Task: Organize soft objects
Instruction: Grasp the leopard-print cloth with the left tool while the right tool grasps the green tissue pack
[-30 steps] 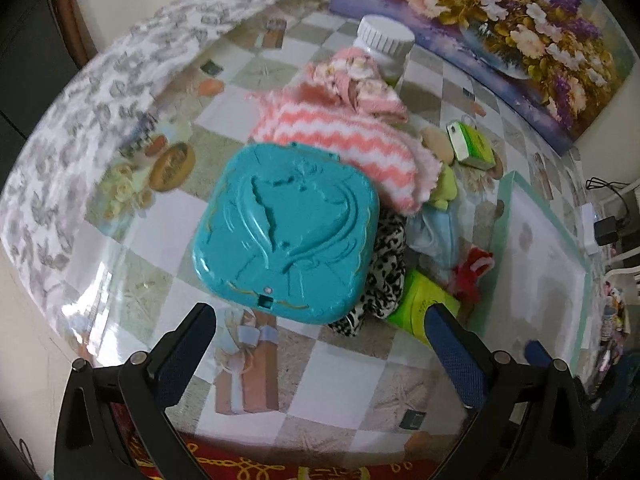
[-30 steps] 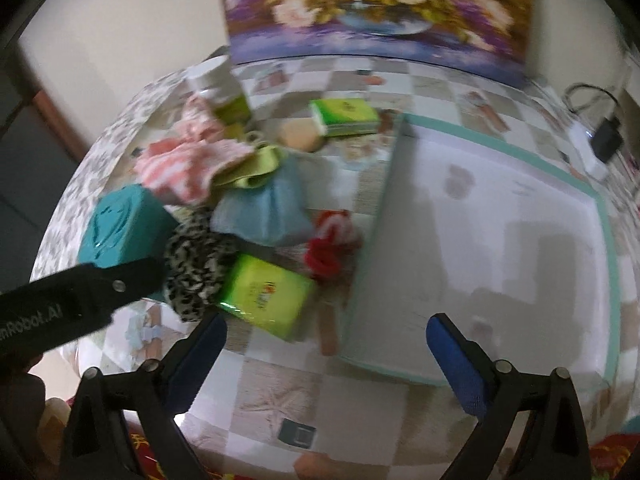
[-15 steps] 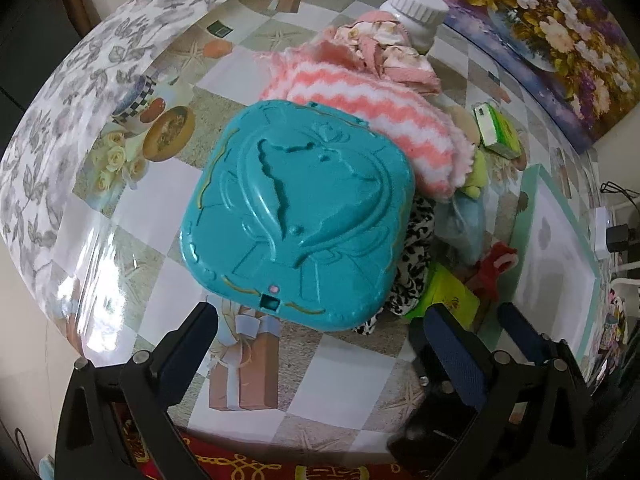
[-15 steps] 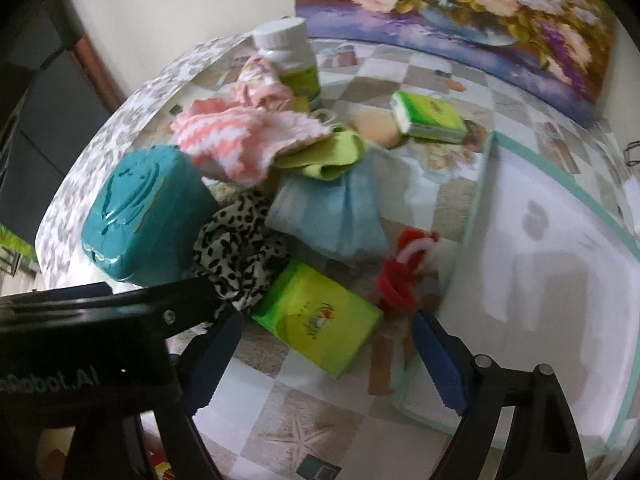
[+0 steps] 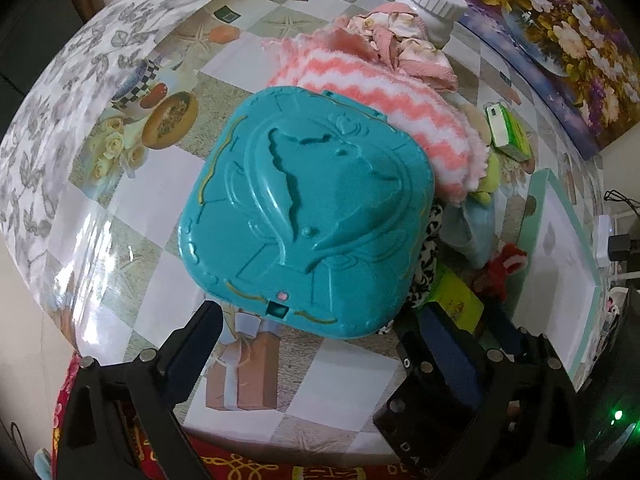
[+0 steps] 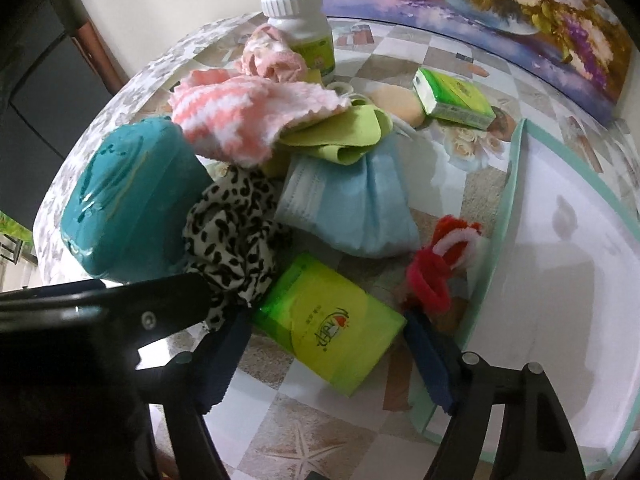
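Note:
A heap of soft things lies on the table: a pink-and-white zigzag cloth, a pink floral cloth, a green cloth, a blue face mask, a leopard-print scrunchie and a red fuzzy loop. My right gripper points down over a green tissue pack. Its jaws are closing, with the pack between them and no firm press visible. My left gripper stands open, its fingers on either side of the near edge of a teal plastic case.
A white tray with a teal rim lies to the right of the heap. Behind the heap stand a white bottle, a peach sponge and a second green tissue pack. A flower painting leans at the back. The table edge runs close below both grippers.
The right gripper has swung left from the tray's edge and sunk over the green tissue pack, its fingers drawing closer together. The left gripper has come down nearer the teal case.

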Tool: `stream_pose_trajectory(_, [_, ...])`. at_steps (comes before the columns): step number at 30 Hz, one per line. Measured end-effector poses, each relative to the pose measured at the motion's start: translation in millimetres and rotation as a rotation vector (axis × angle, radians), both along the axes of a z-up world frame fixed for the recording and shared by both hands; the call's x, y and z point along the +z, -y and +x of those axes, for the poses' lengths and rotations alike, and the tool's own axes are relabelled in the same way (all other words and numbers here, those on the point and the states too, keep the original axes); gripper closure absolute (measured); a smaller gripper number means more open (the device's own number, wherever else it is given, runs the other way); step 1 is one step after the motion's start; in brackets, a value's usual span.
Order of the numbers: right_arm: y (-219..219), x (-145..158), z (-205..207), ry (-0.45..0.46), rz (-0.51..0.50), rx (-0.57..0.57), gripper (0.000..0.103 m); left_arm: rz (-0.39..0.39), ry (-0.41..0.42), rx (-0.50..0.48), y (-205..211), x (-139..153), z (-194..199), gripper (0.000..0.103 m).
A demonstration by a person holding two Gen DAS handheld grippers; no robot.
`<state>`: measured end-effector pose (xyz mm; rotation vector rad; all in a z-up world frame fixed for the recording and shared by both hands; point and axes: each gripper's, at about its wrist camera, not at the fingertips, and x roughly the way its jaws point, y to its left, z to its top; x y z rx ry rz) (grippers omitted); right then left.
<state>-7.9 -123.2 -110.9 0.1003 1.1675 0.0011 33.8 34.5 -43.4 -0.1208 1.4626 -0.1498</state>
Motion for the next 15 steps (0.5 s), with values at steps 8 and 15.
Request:
stream_pose_trajectory(8, [-10.2, -3.4, -14.1, -0.028, 0.019, 0.002, 0.023, -0.020, -0.024, -0.004, 0.6, -14.6, 6.5, 0.016])
stream_pose_trajectory(15, [-16.6, -7.5, -38.9, -0.070, 0.013, 0.018, 0.023, -0.050, -0.045, -0.013, 10.4, -25.3, 11.5, 0.024])
